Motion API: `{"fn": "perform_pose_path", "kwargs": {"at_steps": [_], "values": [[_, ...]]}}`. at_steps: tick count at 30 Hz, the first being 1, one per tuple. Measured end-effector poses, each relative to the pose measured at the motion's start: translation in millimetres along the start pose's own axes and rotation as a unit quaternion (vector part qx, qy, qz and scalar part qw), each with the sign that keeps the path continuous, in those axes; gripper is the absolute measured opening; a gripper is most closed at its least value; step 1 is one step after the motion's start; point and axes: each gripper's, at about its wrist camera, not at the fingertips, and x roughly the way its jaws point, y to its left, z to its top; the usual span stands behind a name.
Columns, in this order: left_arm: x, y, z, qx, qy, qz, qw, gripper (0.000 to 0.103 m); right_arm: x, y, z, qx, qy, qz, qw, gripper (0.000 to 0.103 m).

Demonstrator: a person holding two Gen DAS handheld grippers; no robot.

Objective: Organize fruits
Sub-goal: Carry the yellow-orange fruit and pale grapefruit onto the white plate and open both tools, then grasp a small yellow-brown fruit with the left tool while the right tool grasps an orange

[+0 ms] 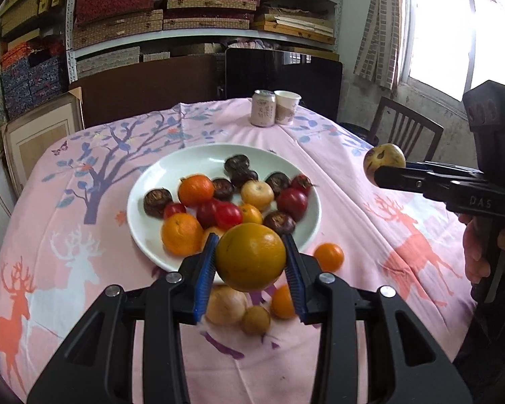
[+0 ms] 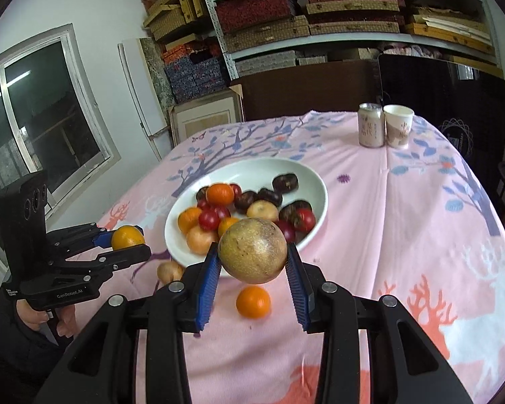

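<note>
A white plate (image 1: 141,222) on the pink tablecloth holds several oranges, red tomatoes, dark round fruits and a yellow one. My left gripper (image 1: 250,256) is shut on an orange (image 1: 250,257), held above the plate's near rim; it also shows in the right wrist view (image 2: 128,237). My right gripper (image 2: 252,252) is shut on a speckled yellow-brown fruit (image 2: 252,250), held above the plate's (image 2: 320,181) near edge; in the left wrist view this fruit (image 1: 383,160) hangs to the right of the plate. Loose fruits lie on the cloth: an orange (image 2: 253,302), a yellow fruit (image 2: 169,271).
A pink can (image 1: 263,107) and a paper cup (image 1: 286,106) stand at the table's far edge. A wooden chair (image 1: 407,131) is at the right. Shelves of boxes (image 1: 202,10) fill the back wall. More loose fruits (image 1: 225,304) lie under my left gripper.
</note>
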Motion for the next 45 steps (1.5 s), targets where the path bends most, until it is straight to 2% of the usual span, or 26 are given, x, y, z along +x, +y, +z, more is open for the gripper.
{"fn": "perform_pose_path", "kwargs": {"at_steps": [3, 6, 11, 12, 13, 15, 17, 21, 25, 27, 32, 38, 42, 45], "values": [[13.9, 24.8, 27.3, -0.028, -0.006, 0.012, 0.9995, 0.037, 27.4, 4.7, 26.5, -0.009, -0.003, -0.001, 1.000, 0.039], [42.0, 52.1, 46.4, -0.069, 0.009, 0.020, 0.9974, 0.037, 65.5, 9.1, 39.8, -0.013, 0.012, -0.005, 1.000, 0.039], [87.8, 79.5, 53.8, -0.116, 0.046, 0.030, 0.9917, 0.037, 116.5, 14.0, 45.5, -0.017, 0.034, -0.009, 0.999, 0.039], [94.1, 81.4, 54.2, -0.123, 0.050, 0.030, 0.9907, 0.042, 123.2, 14.8, 46.2, -0.021, 0.037, -0.010, 0.999, 0.040], [96.7, 82.3, 54.7, -0.128, 0.050, 0.028, 0.9901, 0.057, 127.3, 16.7, 46.7, -0.029, 0.039, -0.013, 0.999, 0.044], [92.9, 81.2, 56.6, -0.133, 0.039, 0.023, 0.9901, 0.066, 124.8, 21.3, 47.7, -0.040, 0.028, -0.021, 0.999, 0.051], [86.8, 77.5, 55.7, -0.130, 0.028, 0.019, 0.9909, 0.071, 115.3, 21.9, 48.0, -0.039, 0.014, -0.022, 0.999, 0.059], [59.4, 67.5, 45.8, -0.125, 0.013, 0.011, 0.9921, 0.076, 86.5, 15.9, 39.2, -0.024, 0.009, -0.026, 0.999, 0.059], [31.2, 52.3, 13.2, -0.099, 0.014, 0.016, 0.9949, 0.085, 58.6, 4.2, 8.7, -0.008, 0.025, -0.032, 0.999, 0.062], [23.1, 46.5, -6.7, -0.092, 0.021, 0.015, 0.9954, 0.086, 49.9, 1.8, -13.0, -0.007, 0.041, -0.035, 0.999, 0.062], [14.4, 27.5, -46.4, -0.066, 0.032, 0.021, 0.9971, 0.086, 51.5, 7.7, -56.6, -0.031, 0.084, -0.044, 0.995, 0.062], [18.4, -5.5, -67.8, -0.004, 0.066, 0.013, 0.9977, 0.086, 69.4, 13.9, -65.0, -0.048, 0.111, -0.068, 0.990, 0.062], [25.7, -21.6, -76.8, 0.031, 0.088, 0.024, 0.9953, 0.086, 89.9, 16.9, -64.8, -0.045, 0.138, -0.075, 0.987, 0.049], [27.0, -19.6, -76.9, 0.027, 0.090, 0.029, 0.9952, 0.086, 94.5, 17.4, -65.7, -0.043, 0.140, -0.070, 0.987, 0.036]]}}
